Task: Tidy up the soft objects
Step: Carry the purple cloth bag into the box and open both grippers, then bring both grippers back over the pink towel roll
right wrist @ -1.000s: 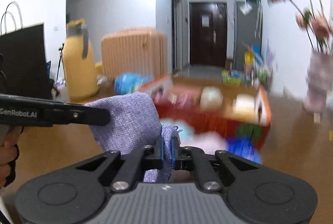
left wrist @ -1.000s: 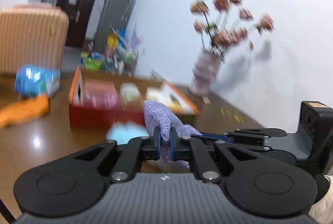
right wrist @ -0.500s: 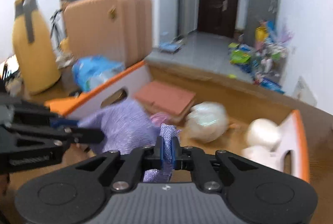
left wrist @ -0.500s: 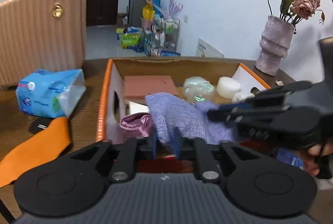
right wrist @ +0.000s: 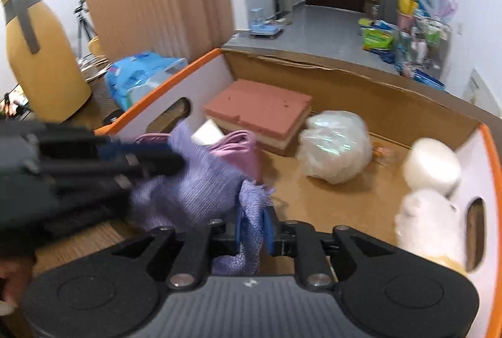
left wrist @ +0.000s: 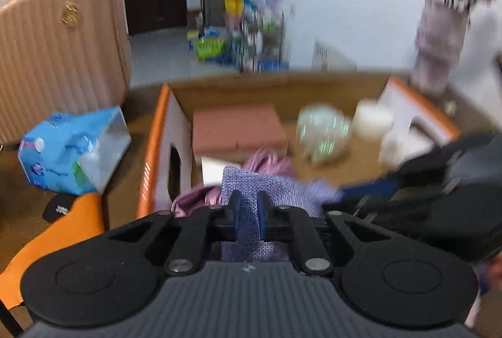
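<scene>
- Lavender cloth (right wrist: 194,190) hangs stretched between both tongs above the near left corner of the cardboard box (right wrist: 360,87), over a pink cloth (right wrist: 241,146) lying inside.
- Left tongs (left wrist: 248,212) are clenched on one end of the lavender cloth (left wrist: 266,184), the fabric pinched flat between the blue pads.
- Right tongs (right wrist: 253,231) have the other end of the cloth between their pads, and the jaws are opening; the fabric still fills the gap and the pads touch it.
- In the right wrist view, a pink sponge block (right wrist: 260,109) lies at 12 o'clock from the cloth, a clear plastic bundle (right wrist: 332,146) at 2 o'clock, and a white roll (right wrist: 433,165) with a white plush toy (right wrist: 429,225) at 3 o'clock by the box's right wall.
- Outside the box, at 9 o'clock in the left wrist view, a blue tissue pack (left wrist: 72,149) and an orange cloth (left wrist: 59,240) lie on the worktop (left wrist: 18,206).
- A peach suitcase (left wrist: 59,46) stands behind the tissue pack.
</scene>
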`<state>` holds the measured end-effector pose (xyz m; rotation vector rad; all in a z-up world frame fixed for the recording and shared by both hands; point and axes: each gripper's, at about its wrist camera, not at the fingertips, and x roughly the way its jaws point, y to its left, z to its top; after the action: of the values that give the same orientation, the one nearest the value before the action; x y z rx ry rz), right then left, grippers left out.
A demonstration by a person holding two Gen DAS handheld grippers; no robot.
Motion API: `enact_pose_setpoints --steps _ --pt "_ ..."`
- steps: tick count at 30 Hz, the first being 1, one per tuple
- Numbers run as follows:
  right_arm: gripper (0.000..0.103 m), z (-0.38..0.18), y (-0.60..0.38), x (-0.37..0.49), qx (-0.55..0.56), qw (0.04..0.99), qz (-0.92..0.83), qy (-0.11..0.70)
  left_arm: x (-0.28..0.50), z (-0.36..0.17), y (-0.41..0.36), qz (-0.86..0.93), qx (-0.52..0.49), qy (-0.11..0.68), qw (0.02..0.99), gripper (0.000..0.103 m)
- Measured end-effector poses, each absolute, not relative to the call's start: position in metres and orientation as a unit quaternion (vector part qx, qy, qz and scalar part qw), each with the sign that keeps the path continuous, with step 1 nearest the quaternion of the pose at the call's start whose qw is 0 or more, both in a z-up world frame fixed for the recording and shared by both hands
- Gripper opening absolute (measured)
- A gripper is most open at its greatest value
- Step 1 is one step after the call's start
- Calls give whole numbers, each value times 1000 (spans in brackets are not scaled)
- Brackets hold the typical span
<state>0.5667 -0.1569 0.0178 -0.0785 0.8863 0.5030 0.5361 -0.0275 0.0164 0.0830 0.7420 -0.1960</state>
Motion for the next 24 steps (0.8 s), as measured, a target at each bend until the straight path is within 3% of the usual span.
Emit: enact_pose_setpoints --steps 5,11,13,14,16,19,21,24 --pt "24 31 -184 567 26 882 212 420 534 22 -24 -97 31 366 925 13" --pt "27 92 -214 527 44 910 192 364 492 77 -15 -101 32 322 941 17" --pt "36 113 -222 511 37 921 178 344 473 102 -11 -94 30 299 949 20" --pt "41 122 -225 503 33 927 171 333 466 111 -9 -91 29 289 953 26" --pt "66 139 -232 479 19 943 148 297 444 126 -6 -84 26 261 961 38" --pt "85 151 -237 438 -5 970 115 213 409 135 -5 -81 20 193 978 56" --pt "92 149 -240 413 -14 984 99 150 388 135 -7 -60 17 133 989 82" --pt "93 145 -242 384 -25 991 78 104 365 134 -12 -46 28 109 993 83"
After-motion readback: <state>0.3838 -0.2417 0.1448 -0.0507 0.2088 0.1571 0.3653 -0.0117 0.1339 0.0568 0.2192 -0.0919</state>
